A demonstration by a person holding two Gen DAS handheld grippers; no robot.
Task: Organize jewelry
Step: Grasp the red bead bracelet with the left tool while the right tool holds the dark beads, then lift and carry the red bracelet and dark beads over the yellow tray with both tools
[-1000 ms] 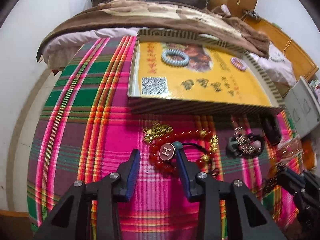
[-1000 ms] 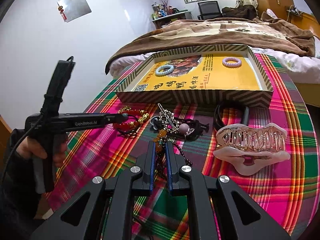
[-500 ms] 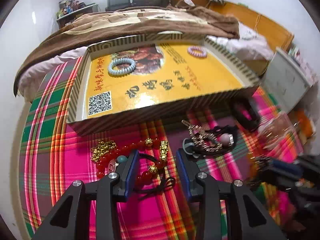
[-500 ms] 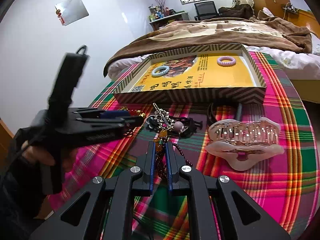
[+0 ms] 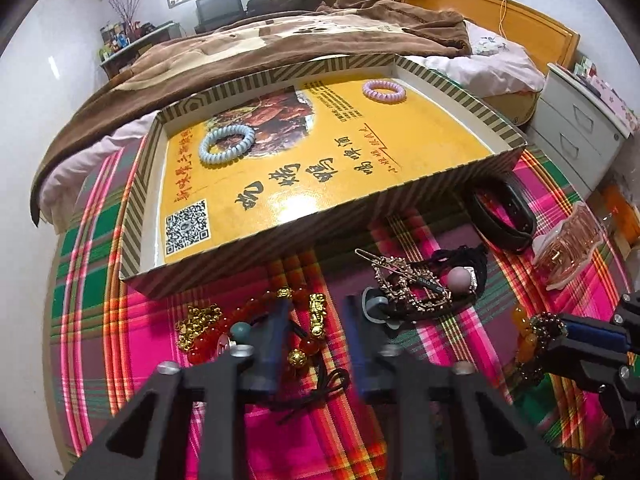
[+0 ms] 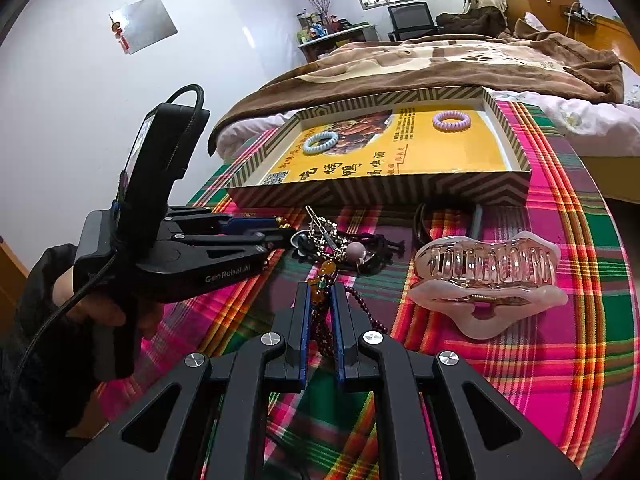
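Note:
A red bead bracelet (image 5: 244, 312) with gold charms and a black cord lies on the plaid cloth in front of the striped box (image 5: 280, 240). My left gripper (image 5: 316, 304) points down over it. Its jaws are closing, still apart, with the gold charms between them and the pads not pressing. In the right wrist view the left gripper (image 6: 280, 236) is held by a hand at the left. My right gripper (image 6: 321, 287) is shut on a dark bead string (image 6: 320, 320) with amber beads (image 6: 327, 268), low on the cloth. The right gripper (image 5: 576, 332) also shows at the right in the left wrist view.
The box holds a blue coil band (image 5: 227, 145) and a purple coil band (image 5: 384, 90). On the cloth lie a gold chain pile (image 5: 198, 320), a black tangle with a hairpin and pink bead (image 5: 420, 288), a black band (image 5: 504, 220) and a pink hair claw (image 6: 488, 276). A bed stands behind.
My left gripper has shifted right along the red bracelet and rolled, so its fingers now straddle the gold charms instead of the round pendant. The right gripper has stayed still with its bead string.

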